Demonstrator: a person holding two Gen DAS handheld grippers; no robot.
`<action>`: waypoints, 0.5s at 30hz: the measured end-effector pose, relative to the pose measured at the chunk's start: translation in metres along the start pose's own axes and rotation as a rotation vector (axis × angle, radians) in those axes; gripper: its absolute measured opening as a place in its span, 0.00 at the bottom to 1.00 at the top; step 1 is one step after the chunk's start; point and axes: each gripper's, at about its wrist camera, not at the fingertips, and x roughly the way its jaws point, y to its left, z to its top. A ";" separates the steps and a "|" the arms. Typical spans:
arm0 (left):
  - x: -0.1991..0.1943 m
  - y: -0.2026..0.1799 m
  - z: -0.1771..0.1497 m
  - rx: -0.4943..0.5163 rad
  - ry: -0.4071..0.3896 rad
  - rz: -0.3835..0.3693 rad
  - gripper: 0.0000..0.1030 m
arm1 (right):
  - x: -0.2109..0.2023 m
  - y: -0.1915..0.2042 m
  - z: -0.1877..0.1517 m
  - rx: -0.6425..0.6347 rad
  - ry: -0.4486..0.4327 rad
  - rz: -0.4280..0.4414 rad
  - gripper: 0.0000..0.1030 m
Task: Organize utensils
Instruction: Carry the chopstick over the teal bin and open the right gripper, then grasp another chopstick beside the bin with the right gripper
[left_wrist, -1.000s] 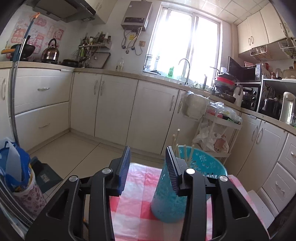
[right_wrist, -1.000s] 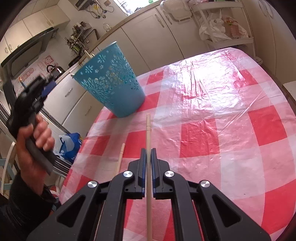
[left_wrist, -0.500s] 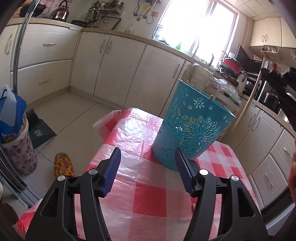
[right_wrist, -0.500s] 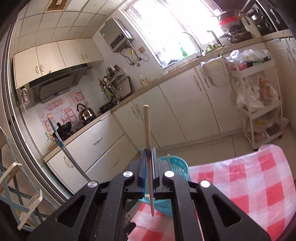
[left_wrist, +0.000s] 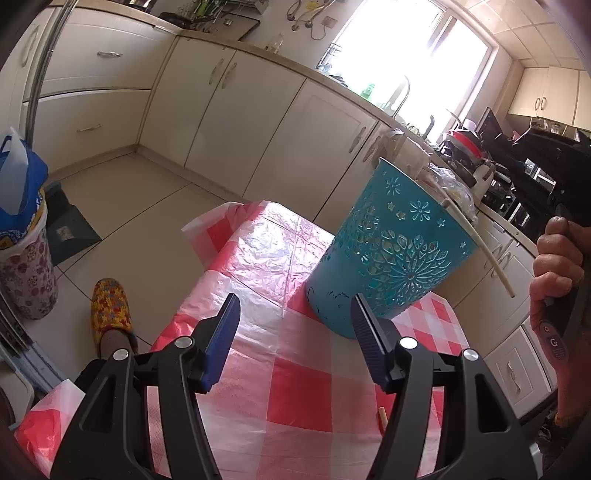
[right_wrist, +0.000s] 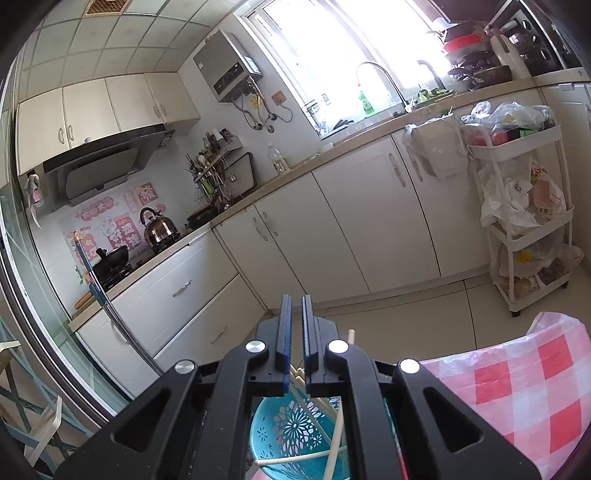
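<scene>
A teal cut-out basket (left_wrist: 388, 254) stands on the red-and-white checked tablecloth (left_wrist: 295, 387). A wooden chopstick (left_wrist: 480, 248) leans out over its rim on the right. My left gripper (left_wrist: 293, 325) is open and empty, just in front of the basket. My right gripper (right_wrist: 294, 312) hovers right above the basket (right_wrist: 291, 428), its jaws slightly apart with nothing between them; several chopsticks (right_wrist: 338, 439) lie inside below it. The tip of another chopstick (left_wrist: 382, 415) lies on the cloth at the right, behind my left gripper's finger.
The table's left edge drops to the tiled floor, where a patterned slipper (left_wrist: 110, 310) and a bin with a blue bag (left_wrist: 22, 236) stand. Kitchen cabinets (left_wrist: 258, 122) run behind. A white trolley (right_wrist: 524, 221) stands at the right.
My right gripper has let go of the chopstick it held; that chopstick now rests in the basket. The left gripper has tilted down slightly toward the table.
</scene>
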 end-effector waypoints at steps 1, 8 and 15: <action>0.000 0.000 0.000 -0.001 0.001 0.001 0.57 | 0.000 -0.001 -0.001 -0.001 0.003 -0.002 0.06; 0.002 0.002 0.001 -0.018 0.009 0.003 0.57 | -0.002 -0.010 -0.012 -0.032 0.144 -0.076 0.07; 0.004 0.005 0.000 -0.032 0.013 0.002 0.57 | -0.024 -0.066 -0.020 0.017 0.232 -0.242 0.32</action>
